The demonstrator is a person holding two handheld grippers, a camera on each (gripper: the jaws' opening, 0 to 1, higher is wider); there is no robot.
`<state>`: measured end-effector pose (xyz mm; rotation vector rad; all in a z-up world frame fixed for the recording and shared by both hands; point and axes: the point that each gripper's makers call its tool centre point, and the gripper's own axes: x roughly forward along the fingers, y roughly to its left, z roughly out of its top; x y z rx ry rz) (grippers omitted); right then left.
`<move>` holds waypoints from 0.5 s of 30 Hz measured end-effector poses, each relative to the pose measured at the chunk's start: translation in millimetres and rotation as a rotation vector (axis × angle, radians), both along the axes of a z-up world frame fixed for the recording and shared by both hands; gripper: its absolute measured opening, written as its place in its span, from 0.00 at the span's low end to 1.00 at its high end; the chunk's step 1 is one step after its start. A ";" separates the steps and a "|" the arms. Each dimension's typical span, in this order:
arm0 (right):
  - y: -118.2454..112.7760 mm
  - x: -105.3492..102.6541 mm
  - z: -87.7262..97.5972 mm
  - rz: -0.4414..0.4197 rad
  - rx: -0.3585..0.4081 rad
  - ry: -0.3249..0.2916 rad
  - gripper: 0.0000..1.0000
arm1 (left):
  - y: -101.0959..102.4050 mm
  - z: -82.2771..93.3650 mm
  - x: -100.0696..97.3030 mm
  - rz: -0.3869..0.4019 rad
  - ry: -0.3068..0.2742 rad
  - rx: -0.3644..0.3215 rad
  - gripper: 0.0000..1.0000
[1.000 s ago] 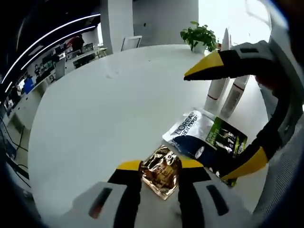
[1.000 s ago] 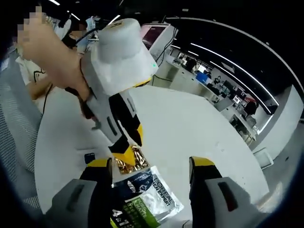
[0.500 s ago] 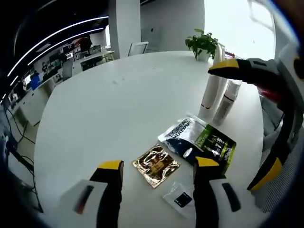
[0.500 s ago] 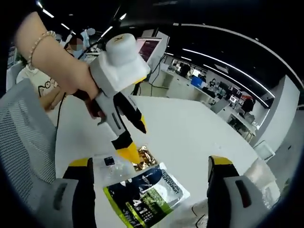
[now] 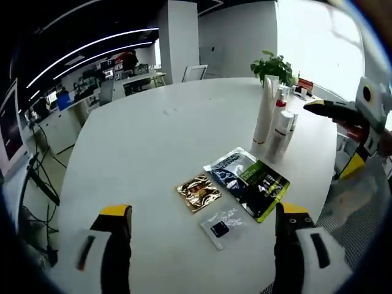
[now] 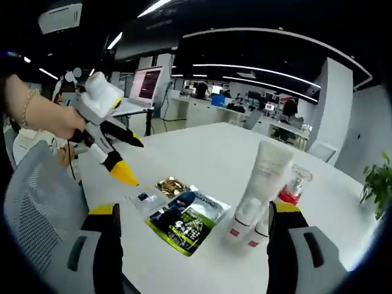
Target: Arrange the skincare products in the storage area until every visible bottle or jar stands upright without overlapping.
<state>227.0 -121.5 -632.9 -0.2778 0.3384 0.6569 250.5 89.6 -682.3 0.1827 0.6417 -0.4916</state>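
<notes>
1. Your left gripper [image 5: 199,214] is held above the near edge of the round white table [image 5: 141,141], jaws spread wide apart with nothing between them. In the right gripper view it [image 6: 125,159] shows at the left, in a hand [image 6: 52,119], above the table's edge.
2. Your right gripper [image 6: 193,211] is likewise wide open and empty, over the table edge on the other side. In the left gripper view it [image 5: 337,138] enters from the right.
3. The tall white tube [image 5: 264,110] stands upright near the table's right edge, with smaller white bottles [image 5: 278,131] touching or just beside it; a red-topped bottle [image 6: 291,190] stands behind them in the right gripper view.
4. The blue-and-green sachet [image 5: 248,180] lies flat near the table's near edge, just beside the bottles.
5. The gold foil sachet [image 5: 198,192] lies flat beside it, and a small clear packet [image 5: 222,226] lies nearest the edge; whether they touch I cannot tell.
6. A potted plant [image 5: 274,64] stands at the far edge.
</notes>
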 end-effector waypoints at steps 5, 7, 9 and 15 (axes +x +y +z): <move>-35.5 0.6 5.8 -0.079 0.029 -0.017 1.00 | 13.8 4.3 -21.1 0.044 -0.014 -0.037 0.99; -45.5 -0.8 7.7 -0.118 0.041 -0.019 1.00 | 19.7 6.4 -31.9 0.056 -0.017 -0.044 0.99; -51.2 -0.6 8.0 -0.145 0.064 -0.018 1.00 | 23.0 12.0 -42.3 0.073 -0.024 -0.058 0.99; -56.9 -2.5 9.7 -0.193 0.099 -0.014 1.00 | 30.6 27.0 -55.8 0.087 -0.083 -0.031 0.99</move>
